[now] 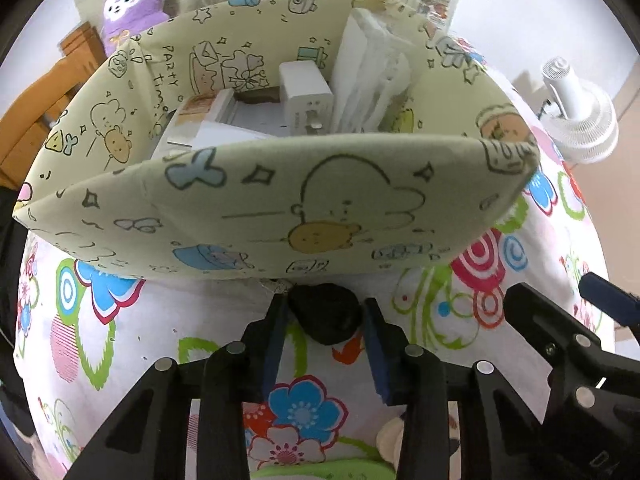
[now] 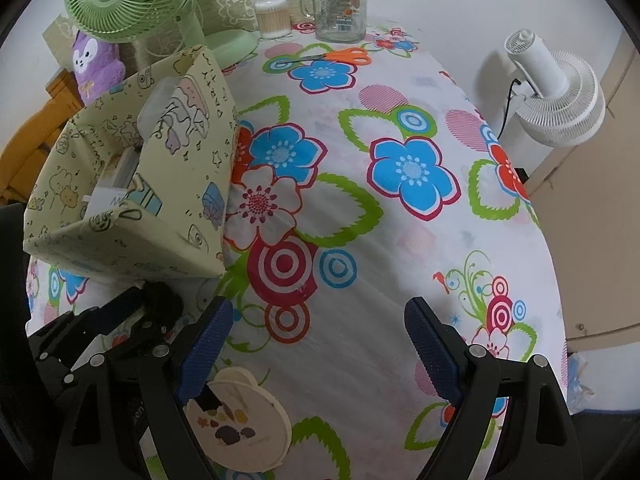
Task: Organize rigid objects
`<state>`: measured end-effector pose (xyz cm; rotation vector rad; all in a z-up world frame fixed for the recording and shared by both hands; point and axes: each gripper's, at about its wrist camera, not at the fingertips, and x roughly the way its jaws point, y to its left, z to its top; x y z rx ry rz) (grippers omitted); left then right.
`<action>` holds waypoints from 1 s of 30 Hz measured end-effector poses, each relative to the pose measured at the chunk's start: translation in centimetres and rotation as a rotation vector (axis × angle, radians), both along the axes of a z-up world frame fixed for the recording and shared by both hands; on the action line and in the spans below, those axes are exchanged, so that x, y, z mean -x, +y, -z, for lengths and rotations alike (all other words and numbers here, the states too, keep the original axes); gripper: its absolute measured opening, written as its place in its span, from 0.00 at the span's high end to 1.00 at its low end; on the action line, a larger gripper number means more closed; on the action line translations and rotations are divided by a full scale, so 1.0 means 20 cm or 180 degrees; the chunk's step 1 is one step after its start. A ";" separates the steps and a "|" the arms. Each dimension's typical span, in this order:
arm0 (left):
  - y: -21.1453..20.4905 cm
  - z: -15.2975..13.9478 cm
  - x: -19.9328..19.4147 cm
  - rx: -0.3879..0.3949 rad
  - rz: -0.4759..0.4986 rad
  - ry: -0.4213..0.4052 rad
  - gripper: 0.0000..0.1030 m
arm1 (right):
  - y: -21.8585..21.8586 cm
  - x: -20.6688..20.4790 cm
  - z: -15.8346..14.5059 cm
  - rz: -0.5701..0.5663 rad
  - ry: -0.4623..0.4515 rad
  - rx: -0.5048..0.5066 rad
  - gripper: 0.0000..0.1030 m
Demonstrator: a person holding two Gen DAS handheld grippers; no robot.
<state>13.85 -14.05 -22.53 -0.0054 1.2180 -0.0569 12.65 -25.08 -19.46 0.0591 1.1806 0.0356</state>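
Left tool [image 1: 325, 314] is closed down on a small black object [image 1: 326, 312], pads pressing both sides of it; can't tell what the object is, just dark and rounded. It sits on the tabletop [image 2: 380, 240] just in front of the fabric storage box [image 1: 280, 208], right at the foot of the box's near wall. Right tool [image 2: 320, 344] is wide open, nothing between its fingers, hovering over bare floral cloth to the right of the box and well apart from it. A round cream disc with a printed face [image 2: 244, 420] lies on the cloth in front of the box, under the right tool's left finger; whether they touch, can't tell. Box is pale green with cartoon print, open top, upright. Inside it: a white charger block [image 1: 306, 100], a stack of white folded packets [image 1: 372, 80] leaning at the box's right side, and flat white boxes [image 1: 208, 120] at its left. Behind the box: a green desk fan [image 2: 132, 0], a purple plush [image 2: 96, 68] and a tub of cotton swabs [image 2: 274, 16]. Behind and right of the box: a glass jar [image 2: 340, 4] with orange-handled scissors [image 2: 332, 56] lying just in front of it. Far right of the box, off the tabletop edge, a white fan [image 2: 556, 92].
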 end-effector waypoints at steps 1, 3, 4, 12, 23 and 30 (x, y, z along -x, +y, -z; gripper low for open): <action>0.00 0.00 0.00 -0.0002 0.0029 0.0014 0.64 | 0.01 0.01 0.00 -0.0013 -0.0005 -0.0001 0.13; 0.01 0.00 0.02 0.0011 0.0073 0.0029 0.64 | 0.02 0.03 0.00 -0.0024 -0.0007 0.0007 0.13; 0.01 0.00 0.03 0.0015 0.0086 0.0038 0.64 | 0.02 0.04 0.00 -0.0027 -0.0004 0.0009 0.13; 0.04 -0.01 0.14 -0.0039 0.0260 0.0031 0.69 | 0.08 0.13 0.02 -0.0040 0.0059 -0.0012 0.13; 0.21 0.00 0.23 -0.0087 0.0518 0.0024 0.69 | 0.17 0.22 0.07 0.0053 0.0174 -0.0093 0.13; 0.27 0.00 0.29 -0.0159 0.0712 0.0026 0.69 | 0.20 0.26 0.14 0.0212 0.0336 -0.0092 0.13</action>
